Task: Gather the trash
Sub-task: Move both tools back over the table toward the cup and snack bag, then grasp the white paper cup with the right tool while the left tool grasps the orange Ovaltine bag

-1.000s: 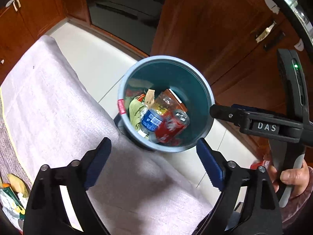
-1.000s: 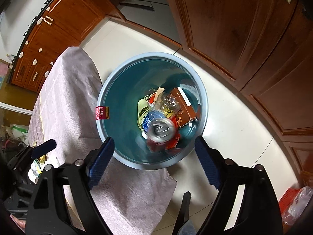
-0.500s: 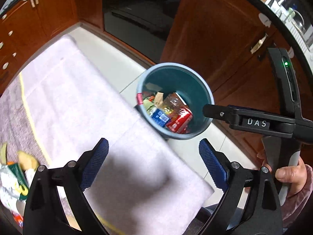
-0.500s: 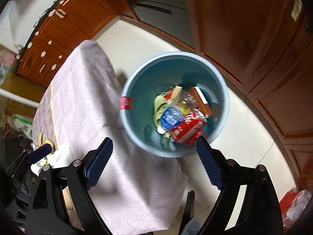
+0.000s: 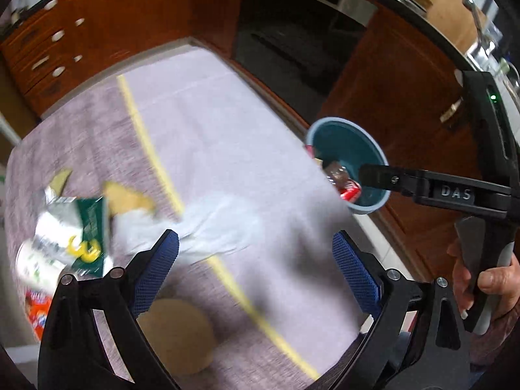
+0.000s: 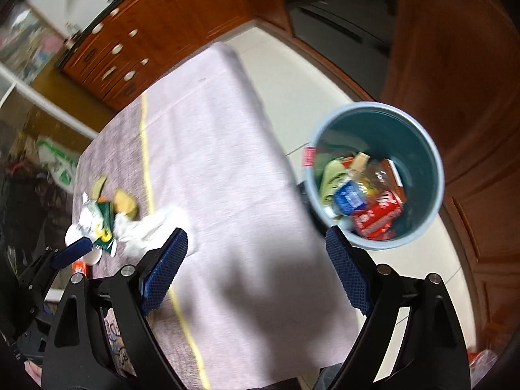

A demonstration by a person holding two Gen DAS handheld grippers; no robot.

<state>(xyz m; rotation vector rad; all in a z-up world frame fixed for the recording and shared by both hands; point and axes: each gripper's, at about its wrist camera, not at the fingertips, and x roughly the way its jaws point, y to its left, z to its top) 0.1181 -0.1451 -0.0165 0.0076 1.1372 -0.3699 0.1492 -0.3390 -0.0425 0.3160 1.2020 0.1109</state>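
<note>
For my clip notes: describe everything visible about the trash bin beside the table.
The trash bin is a round bucket, plastic by its look, with a pale grey-blue rim and darker teal inside. It stands upright and open on the light tile floor, at the cloth-covered table's edge, before wooden cabinets. A small red label sits on its rim nearest the table. It is partly filled: a red can, a blue-labelled bottle, greenish wrapping, brown packaging. Neither tool touches it.

Cloth-covered table (image 5: 227, 149) carries wrappers (image 5: 81, 227), tissue (image 5: 214, 227), bread (image 5: 177, 338).

Bright indoor light; motion blur smears everything beyond the sharp claws, shadows below them, fisheye-bent edges.
</note>
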